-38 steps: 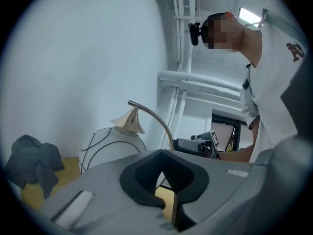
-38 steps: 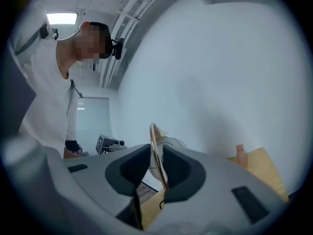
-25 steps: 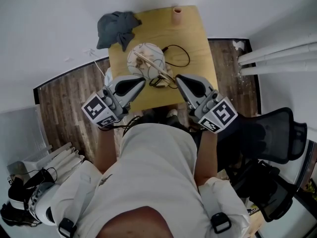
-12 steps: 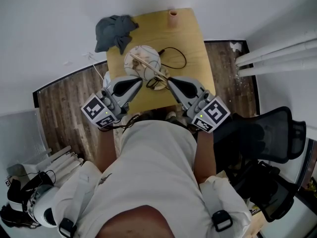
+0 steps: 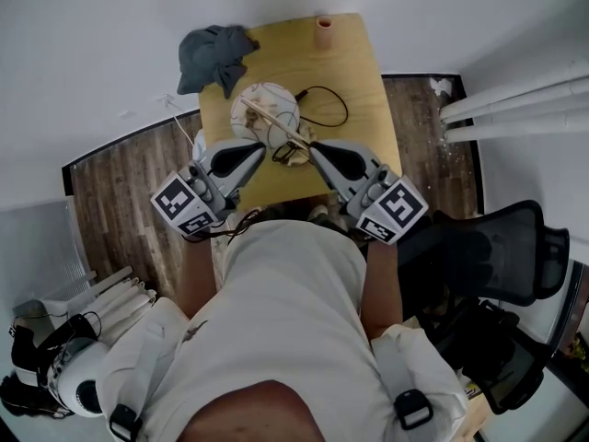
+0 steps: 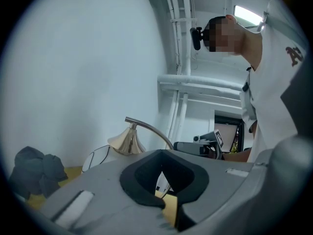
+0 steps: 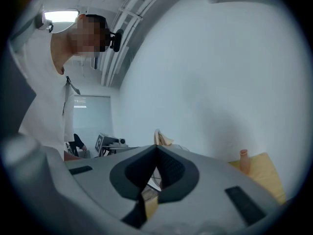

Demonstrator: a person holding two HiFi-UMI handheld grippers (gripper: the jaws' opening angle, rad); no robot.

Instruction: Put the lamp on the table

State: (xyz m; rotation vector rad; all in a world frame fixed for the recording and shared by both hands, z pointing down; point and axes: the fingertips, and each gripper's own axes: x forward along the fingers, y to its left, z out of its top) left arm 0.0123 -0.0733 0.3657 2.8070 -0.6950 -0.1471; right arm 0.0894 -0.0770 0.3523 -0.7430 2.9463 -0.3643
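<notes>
The lamp lies on the wooden table, a white globe shade crossed by a thin brass arm. Its black cord loops to the right of it. My left gripper is shut and empty just in front of the shade. Beside the lamp's base end my right gripper is shut, nothing between its jaws. In the left gripper view my left gripper points past the lamp's brass cone. In the right gripper view my right gripper points at a brass piece of the lamp.
A grey cloth hangs over the table's far left corner. A small terracotta vase stands at the far edge. A black office chair is at my right, white pipes beyond it. Dark wood floor flanks the table.
My right gripper has moved left and a little forward, closer to the lamp's base. The left gripper has hardly moved. Both have stayed shut.
</notes>
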